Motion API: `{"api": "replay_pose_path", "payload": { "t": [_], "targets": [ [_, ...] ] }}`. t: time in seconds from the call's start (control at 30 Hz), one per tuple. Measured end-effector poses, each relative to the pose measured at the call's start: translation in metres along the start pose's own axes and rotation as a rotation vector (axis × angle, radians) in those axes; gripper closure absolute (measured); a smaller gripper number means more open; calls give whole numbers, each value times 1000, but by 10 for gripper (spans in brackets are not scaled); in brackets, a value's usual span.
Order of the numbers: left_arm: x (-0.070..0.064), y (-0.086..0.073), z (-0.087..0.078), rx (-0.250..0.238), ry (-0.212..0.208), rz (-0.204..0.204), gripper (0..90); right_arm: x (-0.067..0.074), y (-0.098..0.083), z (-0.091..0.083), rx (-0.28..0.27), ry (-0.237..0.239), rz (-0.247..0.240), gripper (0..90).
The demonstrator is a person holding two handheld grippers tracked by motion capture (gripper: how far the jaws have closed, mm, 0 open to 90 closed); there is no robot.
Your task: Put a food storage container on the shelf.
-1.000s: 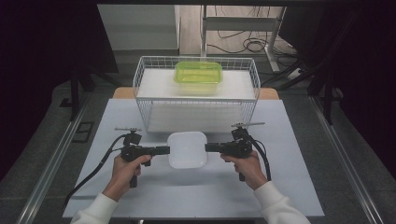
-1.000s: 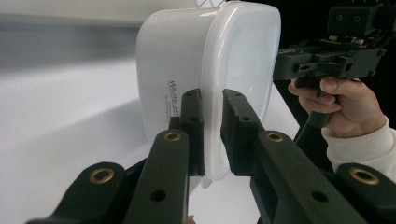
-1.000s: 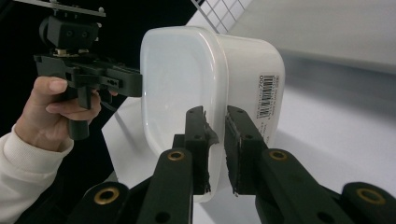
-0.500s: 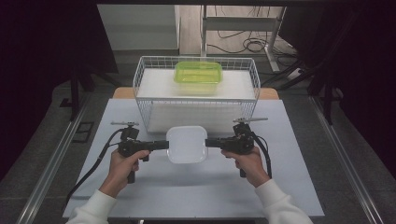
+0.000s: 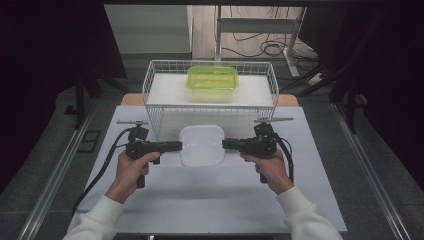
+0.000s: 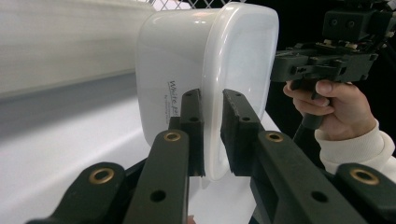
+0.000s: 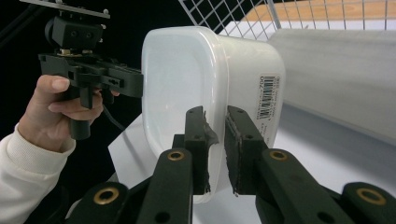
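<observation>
You get even overhead light on the table [image 5: 210, 200], with dark surroundings. Soft shadows lie under your forearms. In both gripper views the near jaws look slightly soft, and the white container [image 6: 205, 60] shows mild glare, perhaps overexposed.

Both forearms in white sleeves reach in from the near side, each hand wrapped around a black pistol-grip claw held level. Left claw [image 5: 176, 146] points right, right claw [image 5: 227, 145] points left, facing each other. Each claw's jaws are clamped on opposite rims of a white translucent plastic container [image 5: 201, 145].
</observation>
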State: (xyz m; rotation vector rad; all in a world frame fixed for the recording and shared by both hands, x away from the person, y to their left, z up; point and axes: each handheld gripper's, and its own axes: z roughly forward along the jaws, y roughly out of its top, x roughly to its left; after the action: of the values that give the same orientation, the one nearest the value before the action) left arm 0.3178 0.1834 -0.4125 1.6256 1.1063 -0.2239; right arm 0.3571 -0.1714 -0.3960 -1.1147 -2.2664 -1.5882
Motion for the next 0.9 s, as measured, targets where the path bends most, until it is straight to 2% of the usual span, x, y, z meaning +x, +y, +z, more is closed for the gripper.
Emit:
{"api": "replay_pose_path", "payload": {
  "t": [0.6, 0.9],
  "targets": [
    [-18, 31, -11, -19, 7, 47, 792, 15, 29, -11, -41, -11, -49, 785],
    [-25, 45, -14, -31, -4, 62, 791, 19, 40, -19, -62, -9, -68, 783]
  ]
}}
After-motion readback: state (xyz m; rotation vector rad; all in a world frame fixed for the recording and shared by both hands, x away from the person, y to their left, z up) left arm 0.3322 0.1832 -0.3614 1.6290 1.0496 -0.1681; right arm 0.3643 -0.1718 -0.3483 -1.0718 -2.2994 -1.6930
